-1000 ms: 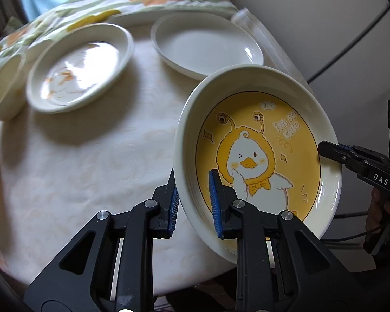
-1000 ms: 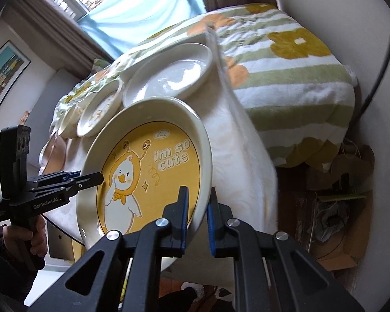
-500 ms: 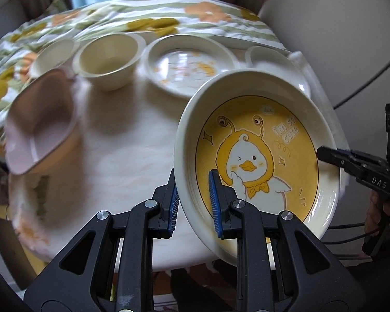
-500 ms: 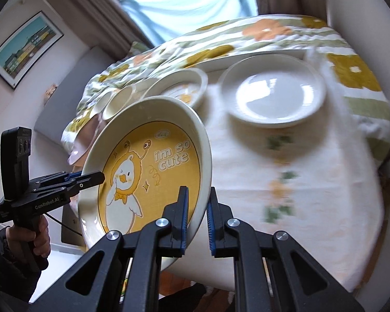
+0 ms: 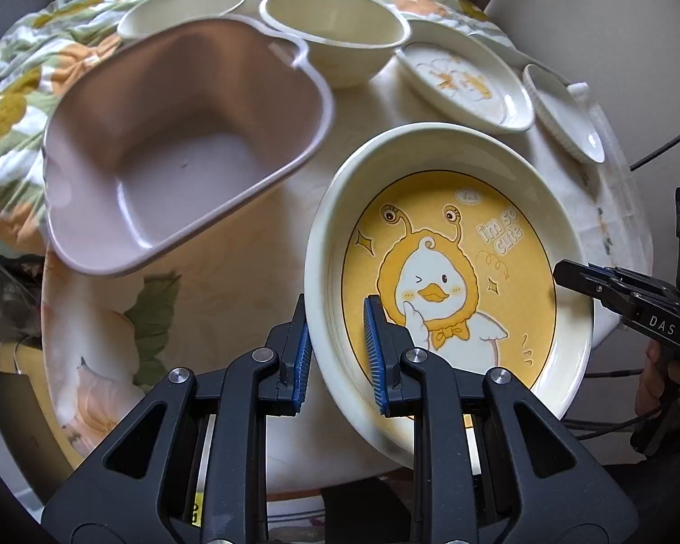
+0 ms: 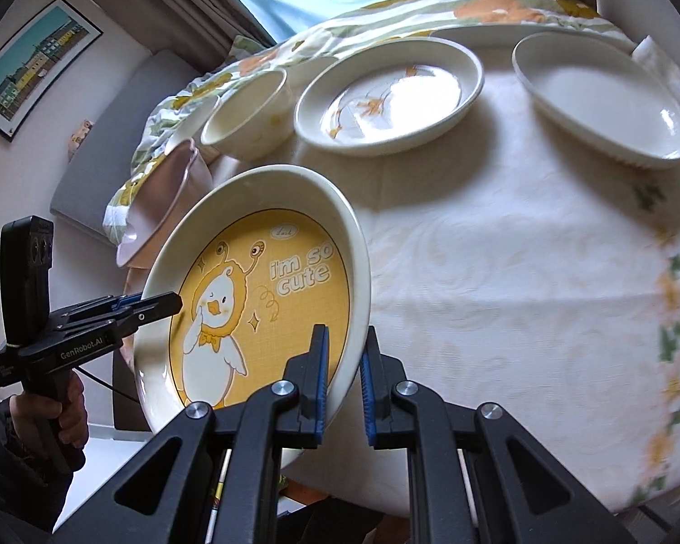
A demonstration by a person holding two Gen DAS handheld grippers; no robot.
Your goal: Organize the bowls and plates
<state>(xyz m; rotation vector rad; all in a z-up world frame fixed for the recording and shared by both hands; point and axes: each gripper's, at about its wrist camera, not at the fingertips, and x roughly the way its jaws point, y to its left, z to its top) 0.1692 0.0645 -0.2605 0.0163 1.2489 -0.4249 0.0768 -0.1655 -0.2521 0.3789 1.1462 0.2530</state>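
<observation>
1. The duck plate (image 5: 449, 272) hangs tilted above the table (image 5: 213, 281), lower right of the left wrist frame, picture side up.
2. The left gripper (image 5: 337, 347) is clamped on its near rim; the right gripper (image 6: 344, 374) is clamped on the opposite rim.
3. The pink bowl (image 5: 177, 154) sits upper left, apparently nearest.
4. The plate's long axis runs from gripper to gripper.

My left gripper (image 5: 335, 353) is clamped on the duck plate's (image 5: 449, 281) near rim, blue pads either side. My right gripper (image 6: 343, 376) grips the opposite rim likewise, plate tilted between them.
</observation>
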